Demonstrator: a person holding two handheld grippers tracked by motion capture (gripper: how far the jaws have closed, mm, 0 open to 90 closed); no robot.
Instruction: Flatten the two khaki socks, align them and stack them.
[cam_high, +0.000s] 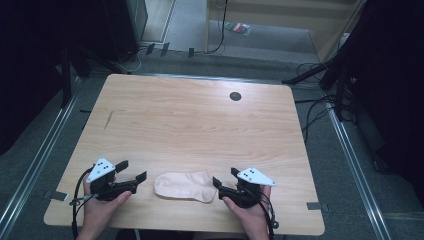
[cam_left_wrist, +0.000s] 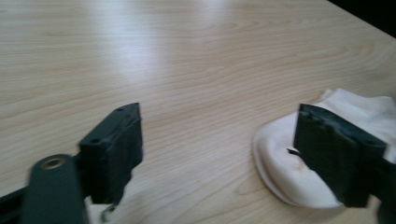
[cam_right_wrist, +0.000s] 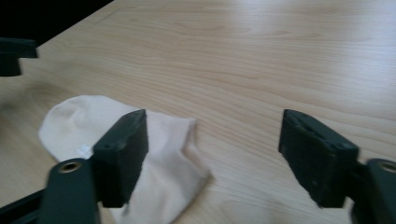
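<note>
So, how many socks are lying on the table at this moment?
1. The sock lies flat near the front edge of the table, between the left gripper and the right gripper. I see none hidden.

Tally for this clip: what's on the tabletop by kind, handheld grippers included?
Sock, pale peach, lying flat: 1
Grippers, both open, left gripper and right gripper on either side of it: 2
Total: 3
</note>
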